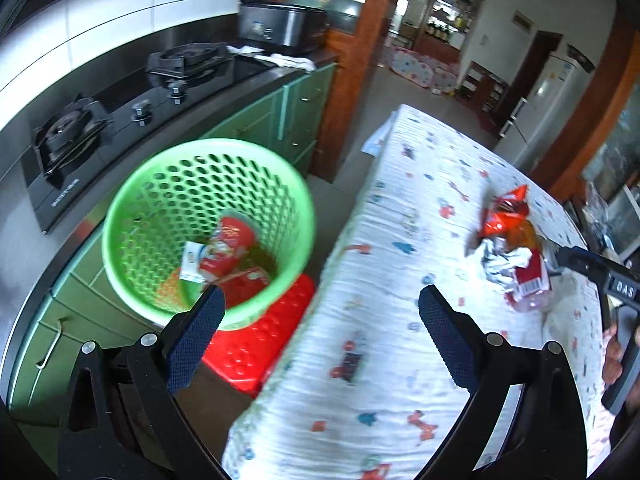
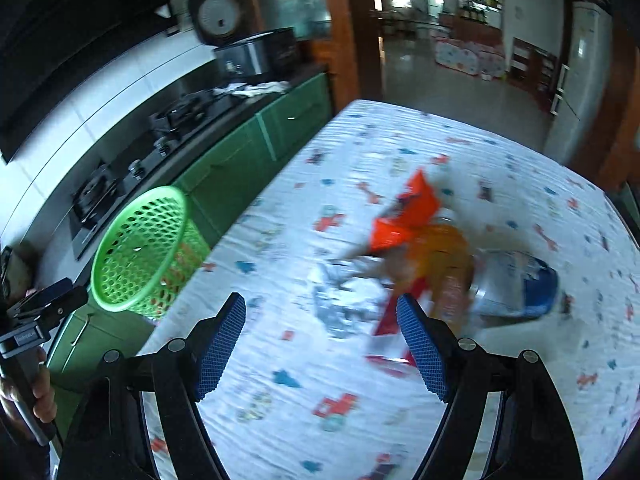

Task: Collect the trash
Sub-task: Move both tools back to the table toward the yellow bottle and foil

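both tongs, left tongs [image 1: 320,320] and right tongs [image 2: 321,336], gape empty; blurred wrappers [image 2: 400,264] mid-table [image 2: 360,140] risk a missed grab.

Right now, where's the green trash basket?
The green trash basket sits on a red stool left of the table, beside the green cabinets under the stove, trash already inside.
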A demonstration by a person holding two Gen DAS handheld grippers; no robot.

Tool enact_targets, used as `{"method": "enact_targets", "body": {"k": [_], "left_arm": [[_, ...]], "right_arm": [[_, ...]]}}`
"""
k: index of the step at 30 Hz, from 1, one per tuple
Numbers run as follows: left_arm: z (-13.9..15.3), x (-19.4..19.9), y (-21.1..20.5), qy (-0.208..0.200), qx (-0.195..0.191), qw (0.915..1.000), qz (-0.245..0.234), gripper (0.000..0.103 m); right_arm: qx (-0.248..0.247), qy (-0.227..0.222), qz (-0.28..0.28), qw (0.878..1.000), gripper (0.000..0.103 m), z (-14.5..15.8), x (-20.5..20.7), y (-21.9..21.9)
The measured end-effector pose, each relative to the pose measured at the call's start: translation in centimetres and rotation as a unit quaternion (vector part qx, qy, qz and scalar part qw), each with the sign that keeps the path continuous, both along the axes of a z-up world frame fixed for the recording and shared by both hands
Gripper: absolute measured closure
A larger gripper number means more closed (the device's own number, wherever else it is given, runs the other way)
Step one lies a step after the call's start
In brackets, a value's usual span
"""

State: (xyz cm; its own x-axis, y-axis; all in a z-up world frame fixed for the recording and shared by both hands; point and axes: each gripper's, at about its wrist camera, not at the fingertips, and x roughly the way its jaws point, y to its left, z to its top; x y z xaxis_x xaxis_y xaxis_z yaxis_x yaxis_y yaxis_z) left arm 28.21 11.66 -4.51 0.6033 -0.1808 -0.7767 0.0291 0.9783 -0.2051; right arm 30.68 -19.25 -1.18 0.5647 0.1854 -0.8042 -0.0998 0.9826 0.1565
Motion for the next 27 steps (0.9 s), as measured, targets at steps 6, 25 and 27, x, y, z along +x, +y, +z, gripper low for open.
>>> {"method": "enact_targets", "body": {"k": [6, 25, 27], "left_arm": [[-0.5, 0.4, -2.5, 0.004, 0.006, 0.9997, -0.023, 0.007], [-2.5, 2.4, -2.7, 0.029, 0.003, 0.9992, -0.026, 0.007], [-2.6, 2.5, -2.9, 0.03, 0.007, 0.9991, -0.028, 0.007]], "right_arm": [[0.022, 0.039, -0.048, 0.998, 0.032, -1.7, 1.2, -5.4], [0.087, 0.121, -0.096, 0.984, 0.04, -7.1, 6.1, -9.3], [0.094, 0.128, -0.099, 0.982, 0.04, -7.6, 6.5, -9.4]]}}
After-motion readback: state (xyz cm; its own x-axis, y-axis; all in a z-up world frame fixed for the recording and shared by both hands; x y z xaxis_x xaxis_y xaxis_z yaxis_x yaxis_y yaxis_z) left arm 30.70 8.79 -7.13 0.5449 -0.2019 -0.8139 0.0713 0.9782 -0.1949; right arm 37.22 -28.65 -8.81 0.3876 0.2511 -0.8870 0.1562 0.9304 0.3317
